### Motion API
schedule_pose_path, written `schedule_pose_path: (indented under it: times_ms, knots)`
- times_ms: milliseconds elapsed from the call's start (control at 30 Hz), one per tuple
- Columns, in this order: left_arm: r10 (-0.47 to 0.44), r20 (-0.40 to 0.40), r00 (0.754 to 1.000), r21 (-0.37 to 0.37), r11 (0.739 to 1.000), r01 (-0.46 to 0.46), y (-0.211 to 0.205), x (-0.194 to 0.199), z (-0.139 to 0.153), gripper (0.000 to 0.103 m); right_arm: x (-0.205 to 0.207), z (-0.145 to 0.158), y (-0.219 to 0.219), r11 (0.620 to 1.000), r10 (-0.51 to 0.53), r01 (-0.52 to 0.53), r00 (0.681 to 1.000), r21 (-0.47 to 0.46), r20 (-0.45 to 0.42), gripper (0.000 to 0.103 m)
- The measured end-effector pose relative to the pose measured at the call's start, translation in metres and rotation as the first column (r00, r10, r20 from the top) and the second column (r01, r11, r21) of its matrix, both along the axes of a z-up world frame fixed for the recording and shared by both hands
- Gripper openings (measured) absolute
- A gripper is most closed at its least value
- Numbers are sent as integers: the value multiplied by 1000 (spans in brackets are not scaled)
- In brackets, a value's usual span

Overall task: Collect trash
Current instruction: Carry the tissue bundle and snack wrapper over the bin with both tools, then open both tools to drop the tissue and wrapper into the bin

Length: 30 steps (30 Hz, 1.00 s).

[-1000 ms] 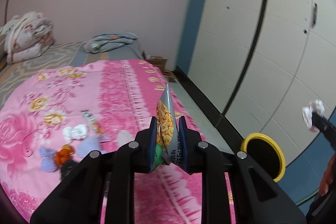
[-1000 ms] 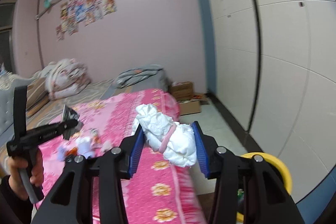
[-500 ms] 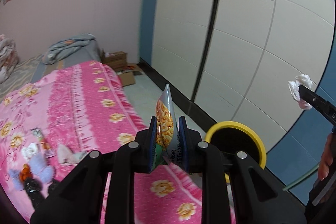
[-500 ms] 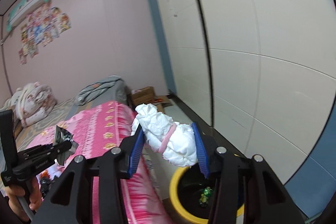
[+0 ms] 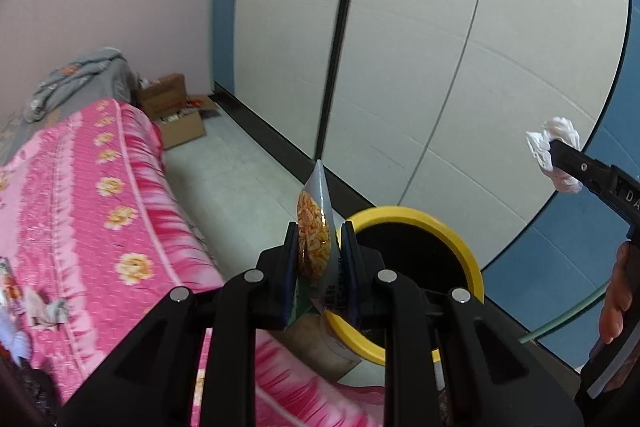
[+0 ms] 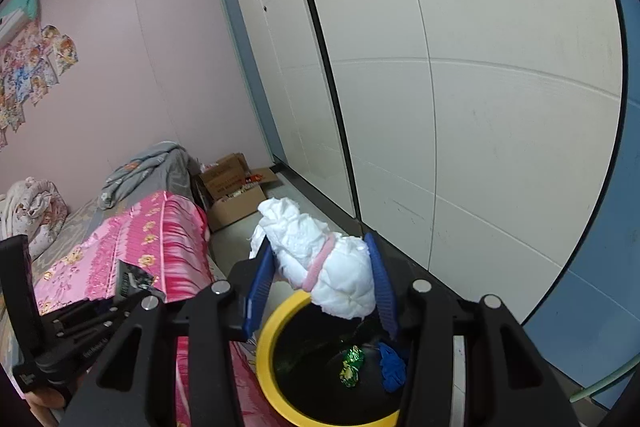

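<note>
both claws, clamped on snack packet [image 5: 314, 247] and tissue wad [image 6: 324, 267], now reach the bin [image 6: 266, 343].

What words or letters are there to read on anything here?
"DA": white letters on the right gripper body, cut off at the picture's edge.
Snack packet in the left gripper: dark print down its side, too small to read.
Left gripper body in the right wrist view: white print, too blurred to read.
Cardboard box: faint print, unreadable.
</note>
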<state>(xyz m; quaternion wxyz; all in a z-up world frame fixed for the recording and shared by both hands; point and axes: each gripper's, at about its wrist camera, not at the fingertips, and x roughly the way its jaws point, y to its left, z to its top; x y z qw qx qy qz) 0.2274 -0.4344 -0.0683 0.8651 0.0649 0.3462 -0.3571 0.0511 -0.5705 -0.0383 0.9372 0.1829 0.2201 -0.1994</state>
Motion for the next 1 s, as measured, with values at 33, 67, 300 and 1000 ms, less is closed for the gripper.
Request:
schedule_pose_path:
  times_ms: [33,67,300,1000]
  knots:
    - [-9,-13,1000,2,1000,9,-7,1,-7,20,1,-4,-3,1000,-1,1,1000,6,-6,43]
    - [-15,-23,1000,4,1000,15,-13,2,-12,20,5,-8,-7,1000,-1,1,1000,15,-14,43]
    - [-62,-86,994,30,997,65,-51,7,-55,21,20,-35,-25,998,-3,6,999,57,-53,43]
    - [-87,-111,990,-10,996,87,-60,10,-68,62,7,-52,-43,991,-108,111,993,74,-44,63]
